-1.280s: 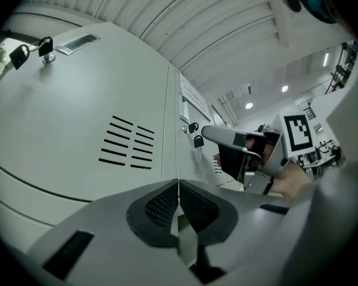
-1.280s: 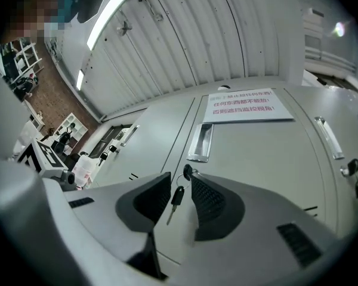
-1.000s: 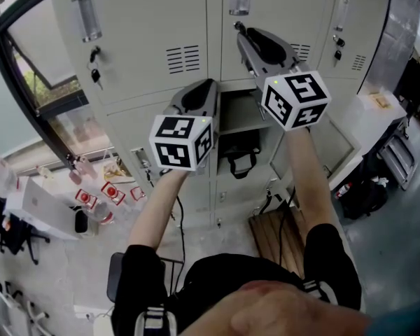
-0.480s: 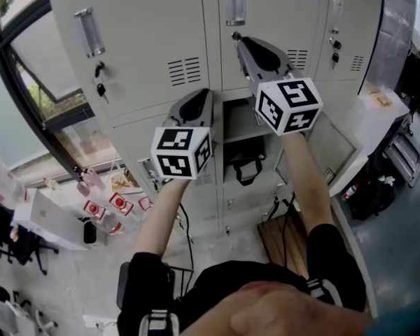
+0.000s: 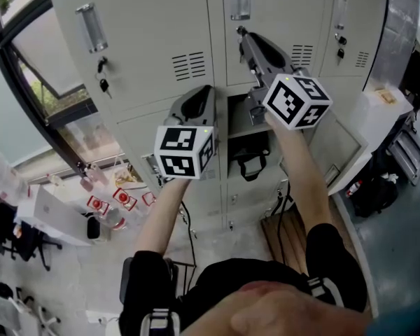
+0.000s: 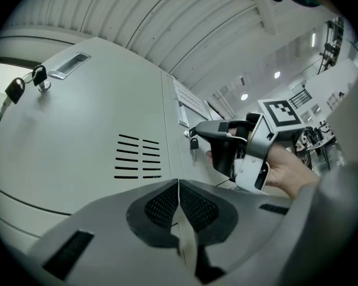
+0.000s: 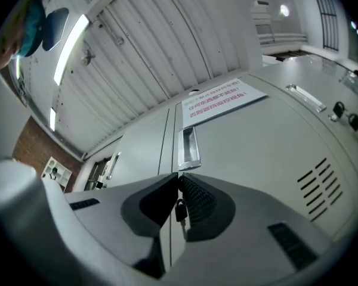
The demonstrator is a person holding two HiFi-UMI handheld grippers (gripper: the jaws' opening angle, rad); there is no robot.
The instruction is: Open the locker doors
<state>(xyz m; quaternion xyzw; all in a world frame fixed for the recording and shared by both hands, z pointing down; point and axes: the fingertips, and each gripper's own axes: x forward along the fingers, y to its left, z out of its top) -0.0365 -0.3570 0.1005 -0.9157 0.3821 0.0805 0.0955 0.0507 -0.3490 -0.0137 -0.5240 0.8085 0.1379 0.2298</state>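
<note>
- At the upper middle door (image 5: 280, 12): right gripper (image 7: 178, 180) clamped on the key (image 7: 180, 210) at the door's left edge. Its jaws have just been closing, with the key between them.
- Door shut; handle recess (image 7: 188, 145) just above the jaws.
- Left gripper (image 6: 179, 186): jaws together, nothing held. It is held in front of the upper left door (image 6: 65, 136), near the vents (image 6: 136, 157).
- Upper left door shut, with its own key (image 5: 103, 84) hanging.
- Lower middle locker open, with a bag (image 5: 248, 161) inside.
</note>
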